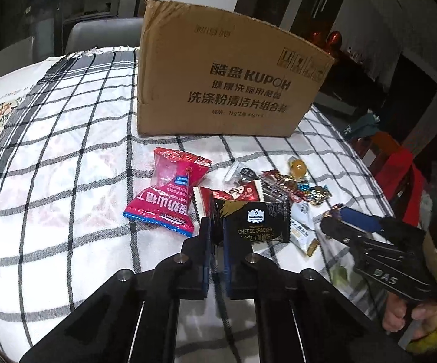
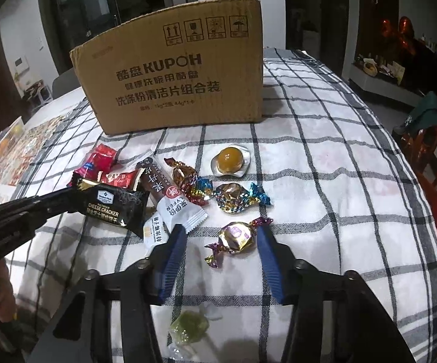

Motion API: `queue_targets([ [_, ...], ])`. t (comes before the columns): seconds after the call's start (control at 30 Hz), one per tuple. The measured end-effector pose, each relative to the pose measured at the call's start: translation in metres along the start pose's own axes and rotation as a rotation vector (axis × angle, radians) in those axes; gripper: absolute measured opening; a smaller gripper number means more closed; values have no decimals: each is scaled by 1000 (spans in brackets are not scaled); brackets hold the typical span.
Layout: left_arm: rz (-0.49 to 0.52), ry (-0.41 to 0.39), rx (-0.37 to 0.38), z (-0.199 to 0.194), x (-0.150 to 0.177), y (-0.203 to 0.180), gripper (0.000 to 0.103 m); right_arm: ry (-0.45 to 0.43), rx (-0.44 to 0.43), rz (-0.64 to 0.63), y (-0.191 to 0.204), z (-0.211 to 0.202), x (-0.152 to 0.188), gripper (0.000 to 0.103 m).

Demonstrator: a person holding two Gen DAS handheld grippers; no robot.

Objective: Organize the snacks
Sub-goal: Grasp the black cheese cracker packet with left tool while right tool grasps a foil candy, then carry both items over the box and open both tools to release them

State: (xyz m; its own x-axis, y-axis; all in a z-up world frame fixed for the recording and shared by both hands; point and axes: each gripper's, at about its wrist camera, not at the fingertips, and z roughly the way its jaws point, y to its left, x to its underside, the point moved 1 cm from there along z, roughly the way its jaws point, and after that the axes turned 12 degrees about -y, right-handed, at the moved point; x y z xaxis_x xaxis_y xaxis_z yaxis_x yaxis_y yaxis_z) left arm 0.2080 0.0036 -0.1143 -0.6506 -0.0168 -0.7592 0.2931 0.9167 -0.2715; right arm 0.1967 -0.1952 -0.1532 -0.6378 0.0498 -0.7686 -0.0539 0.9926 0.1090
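Observation:
My left gripper is shut on the left edge of a black cheese cracker packet, also seen in the right wrist view. My right gripper is open, its fingers on either side of a gold foil candy on the cloth. A brown cardboard box stands open-topped behind the snacks. A red packet lies left of the pile. Other foil candies, a jelly cup and a white-brown bar lie between.
The table wears a black-and-white checked cloth. A green wrapped candy lies under the right gripper. Chairs stand behind the table, and red and green items sit off the right edge.

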Motion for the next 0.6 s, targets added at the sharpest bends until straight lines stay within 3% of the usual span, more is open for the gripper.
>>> queue_targets([
  [0.13, -9, -11, 10, -7, -1, -4, 7, 0, 6, 2, -1, 1, 0, 31],
  [0.23, -9, -20, 17, -13, -2, -8, 7, -2, 9, 4, -3, 1, -1, 27],
  [0.6, -4, -57, 57, -34, -11, -25, 5, -74, -24, -1, 2, -28, -12, 25],
])
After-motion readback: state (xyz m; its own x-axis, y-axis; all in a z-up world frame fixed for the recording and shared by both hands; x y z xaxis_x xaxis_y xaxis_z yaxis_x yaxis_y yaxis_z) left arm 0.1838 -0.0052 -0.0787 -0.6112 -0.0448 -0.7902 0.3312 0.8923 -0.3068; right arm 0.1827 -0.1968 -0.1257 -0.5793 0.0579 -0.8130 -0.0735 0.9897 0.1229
